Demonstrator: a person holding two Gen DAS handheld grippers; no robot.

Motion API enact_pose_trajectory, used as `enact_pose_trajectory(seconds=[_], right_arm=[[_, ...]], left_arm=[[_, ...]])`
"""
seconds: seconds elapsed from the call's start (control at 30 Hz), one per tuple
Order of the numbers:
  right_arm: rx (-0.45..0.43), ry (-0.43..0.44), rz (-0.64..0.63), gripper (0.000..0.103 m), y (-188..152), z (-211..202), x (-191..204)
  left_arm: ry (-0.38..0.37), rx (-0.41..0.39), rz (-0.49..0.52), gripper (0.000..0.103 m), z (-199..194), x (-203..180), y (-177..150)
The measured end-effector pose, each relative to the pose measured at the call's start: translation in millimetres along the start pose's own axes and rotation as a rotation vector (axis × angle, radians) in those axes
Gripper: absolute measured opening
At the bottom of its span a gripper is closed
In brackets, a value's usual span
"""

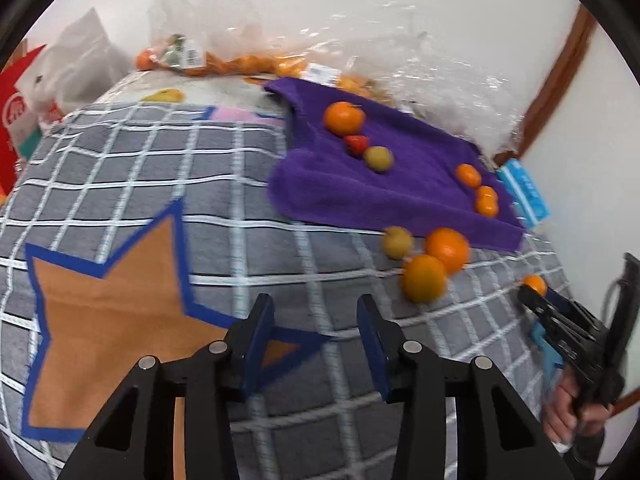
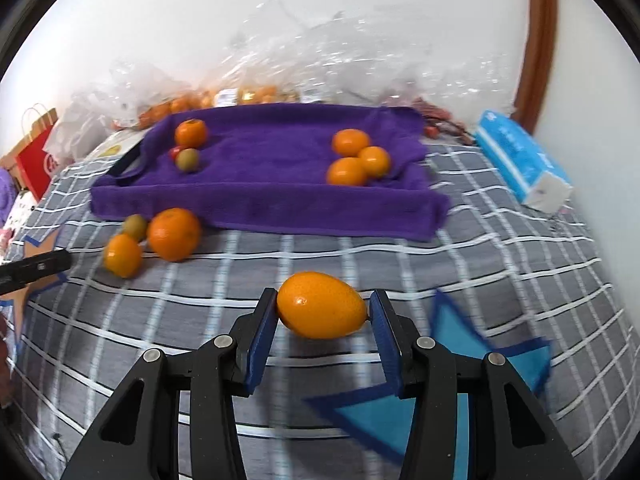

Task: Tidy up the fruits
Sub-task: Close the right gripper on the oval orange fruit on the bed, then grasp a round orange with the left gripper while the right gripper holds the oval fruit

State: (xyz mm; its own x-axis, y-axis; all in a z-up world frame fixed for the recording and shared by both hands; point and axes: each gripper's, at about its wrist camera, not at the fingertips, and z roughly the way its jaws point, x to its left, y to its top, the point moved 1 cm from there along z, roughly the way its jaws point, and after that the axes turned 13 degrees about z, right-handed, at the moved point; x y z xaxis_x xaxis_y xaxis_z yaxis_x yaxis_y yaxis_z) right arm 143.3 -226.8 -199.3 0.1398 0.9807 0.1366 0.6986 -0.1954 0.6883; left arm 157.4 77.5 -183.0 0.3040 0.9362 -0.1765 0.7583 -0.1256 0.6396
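A purple towel (image 2: 272, 188) lies on a grey checked bed cover (image 2: 480, 248). On its left part sit an orange (image 2: 191, 133), a small red fruit (image 1: 356, 144) and a green fruit (image 2: 188, 159); on its right part three small oranges (image 2: 352, 160) huddle together. Off the towel, by its near left corner, lie two oranges (image 2: 174, 234) and another green fruit (image 2: 135, 227). My right gripper (image 2: 323, 312) is shut on an oval orange fruit (image 2: 320, 304), held just above the cover. My left gripper (image 1: 316, 320) stands open over the cover, nothing between its fingers.
Clear plastic bags (image 2: 256, 94) holding several oranges pile up along the white wall behind the towel. A blue tissue pack (image 2: 520, 160) lies at the right edge near a wooden frame (image 2: 536, 40). A red paper bag (image 2: 38, 156) stands at the far left.
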Motion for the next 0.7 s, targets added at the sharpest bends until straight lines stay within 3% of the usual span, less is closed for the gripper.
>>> enact_pose_trajectory(seconds=[0.3,0.5,0.6,0.7], right_arm=[[-0.010,0.012,0.035,0.047,2,4,-19],[-0.014,0.053,0.055,0.047,0,1,-19],[0.001,0.076,0.076,0.047,1,3,-23],[0.021,0.081,0.089,0.047,1,7,-25]], left_arm=[[-0.029,-0.026,0.124,0.042,17,-61,21],[0.055,-0.012,0.128,0.042,36,-73,25],[0.051,-0.016,0.108,0.033,39,-72,22],[0.057,-0.021,0.100,0.033,31,-68,21]])
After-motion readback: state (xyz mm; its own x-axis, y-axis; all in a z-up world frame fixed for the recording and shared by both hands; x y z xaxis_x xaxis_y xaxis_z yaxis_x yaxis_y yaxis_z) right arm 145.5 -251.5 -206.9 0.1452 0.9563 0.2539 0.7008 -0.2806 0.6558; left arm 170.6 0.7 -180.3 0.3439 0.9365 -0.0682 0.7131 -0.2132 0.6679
